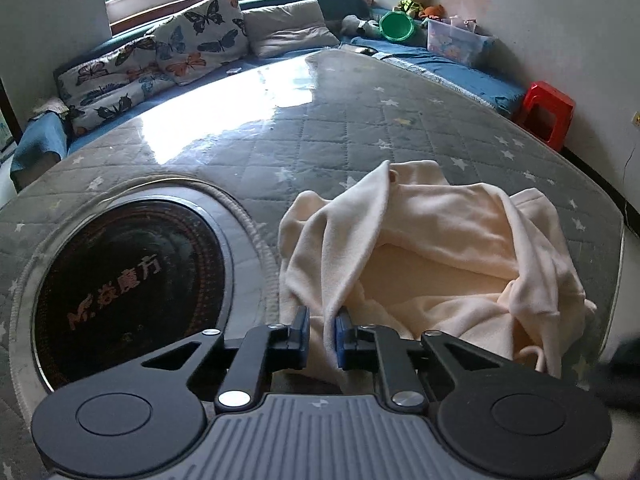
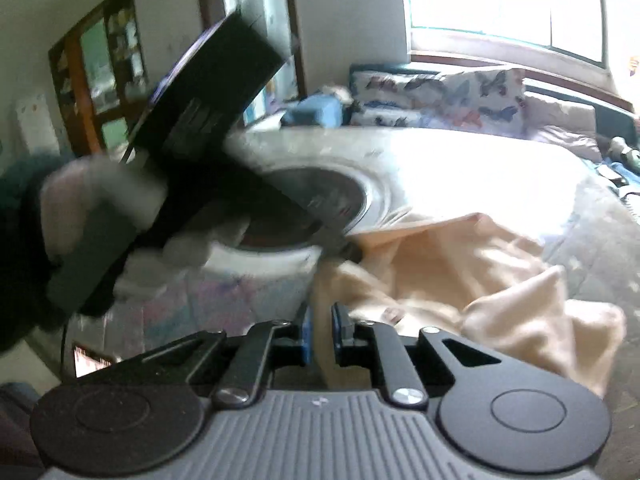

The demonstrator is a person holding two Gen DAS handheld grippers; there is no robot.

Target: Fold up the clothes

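A cream fleece garment (image 1: 432,256) lies crumpled on the grey star-print quilted table cover (image 1: 360,120). My left gripper (image 1: 323,328) is shut on a raised fold at the garment's near left edge, and the cloth fills the narrow gap between its blue pads. In the right wrist view the same garment (image 2: 460,264) spreads out to the right. My right gripper (image 2: 321,334) is shut on its near edge, with cloth between the pads. The left gripper (image 2: 352,254) shows there blurred, held by a gloved hand (image 2: 104,216), its tip at the garment's far left edge.
A round dark heater plate (image 1: 128,276) with lettering is set into the table, left of the garment. A cushioned bench with butterfly pillows (image 1: 192,44), a green bowl (image 1: 396,26) and a clear storage box (image 1: 456,42) runs behind. A red stool (image 1: 546,114) stands at the right.
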